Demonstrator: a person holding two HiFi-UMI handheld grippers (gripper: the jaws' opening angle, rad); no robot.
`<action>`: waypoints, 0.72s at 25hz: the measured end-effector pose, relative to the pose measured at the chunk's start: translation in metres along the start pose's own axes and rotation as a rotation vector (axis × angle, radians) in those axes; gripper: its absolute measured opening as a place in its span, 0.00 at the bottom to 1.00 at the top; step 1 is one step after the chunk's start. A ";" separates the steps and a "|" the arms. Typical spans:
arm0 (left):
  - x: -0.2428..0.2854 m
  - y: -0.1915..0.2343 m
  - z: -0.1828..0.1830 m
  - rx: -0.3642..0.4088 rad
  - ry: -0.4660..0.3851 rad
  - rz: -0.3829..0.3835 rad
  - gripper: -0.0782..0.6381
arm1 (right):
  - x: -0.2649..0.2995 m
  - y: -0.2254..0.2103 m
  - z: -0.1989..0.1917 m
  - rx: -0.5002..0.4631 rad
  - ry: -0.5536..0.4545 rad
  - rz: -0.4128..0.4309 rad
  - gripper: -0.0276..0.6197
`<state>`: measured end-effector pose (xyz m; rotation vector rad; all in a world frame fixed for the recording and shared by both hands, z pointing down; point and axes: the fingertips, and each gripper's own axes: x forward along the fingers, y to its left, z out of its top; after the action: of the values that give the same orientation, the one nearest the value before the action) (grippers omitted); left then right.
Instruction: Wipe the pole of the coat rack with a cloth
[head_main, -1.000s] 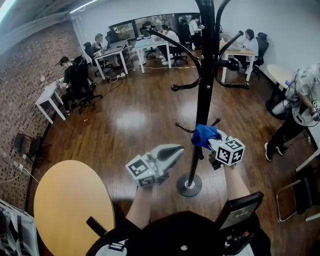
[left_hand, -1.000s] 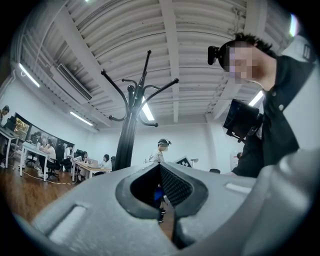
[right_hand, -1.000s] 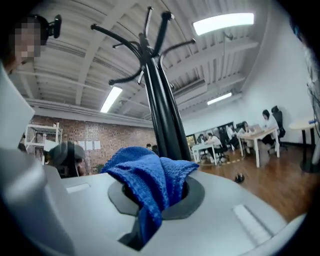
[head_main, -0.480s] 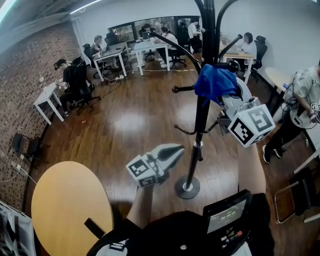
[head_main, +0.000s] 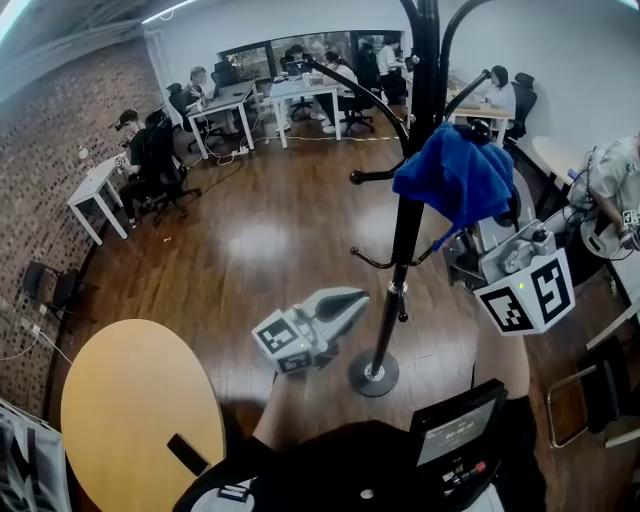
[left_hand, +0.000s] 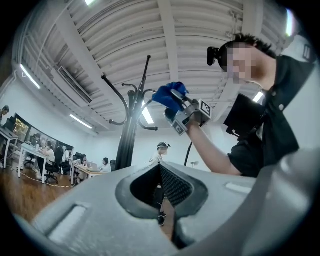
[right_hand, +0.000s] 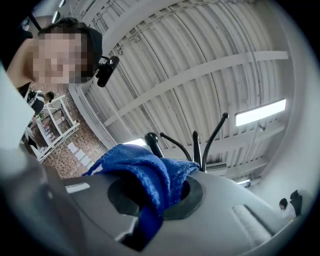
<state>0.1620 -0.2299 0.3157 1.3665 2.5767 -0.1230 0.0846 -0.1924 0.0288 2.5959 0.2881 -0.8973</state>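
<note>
The black coat rack pole (head_main: 403, 262) rises from a round base (head_main: 373, 373) on the wooden floor. My right gripper (head_main: 478, 212) is shut on a blue cloth (head_main: 455, 175), held against the pole's right side at the height of the upper hooks; I cannot tell whether the two touch. The cloth hides the jaws. In the right gripper view the cloth (right_hand: 145, 175) bunches out of my right gripper (right_hand: 152, 202), with the hook tops (right_hand: 200, 145) behind it. My left gripper (head_main: 352, 299) hangs shut and empty, low, left of the pole. The left gripper view looks past my left gripper (left_hand: 164, 207) at the pole (left_hand: 127, 137) and cloth (left_hand: 167, 96).
A round wooden table (head_main: 130, 420) stands at the lower left. Curved hook arms (head_main: 375, 172) stick out from the pole. Desks with seated people (head_main: 230, 100) fill the back of the room. A person (head_main: 600, 200) stands at the right, near a chair (head_main: 590, 400).
My right gripper has carried the blue cloth up along the pole, from the lower hooks to the upper hooks, and a little right. The left gripper has stayed put.
</note>
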 end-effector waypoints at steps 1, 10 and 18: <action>0.000 0.000 -0.001 -0.003 0.001 0.000 0.10 | 0.004 -0.008 -0.016 0.007 0.036 -0.024 0.10; 0.004 0.001 -0.003 -0.016 0.017 -0.005 0.10 | -0.029 -0.048 -0.185 0.227 0.379 -0.136 0.09; 0.020 -0.008 -0.010 -0.013 0.038 -0.043 0.10 | -0.144 -0.017 -0.326 0.328 0.754 -0.192 0.09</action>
<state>0.1430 -0.2170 0.3208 1.3220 2.6340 -0.0887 0.1475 -0.0518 0.3510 3.1615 0.6379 0.0414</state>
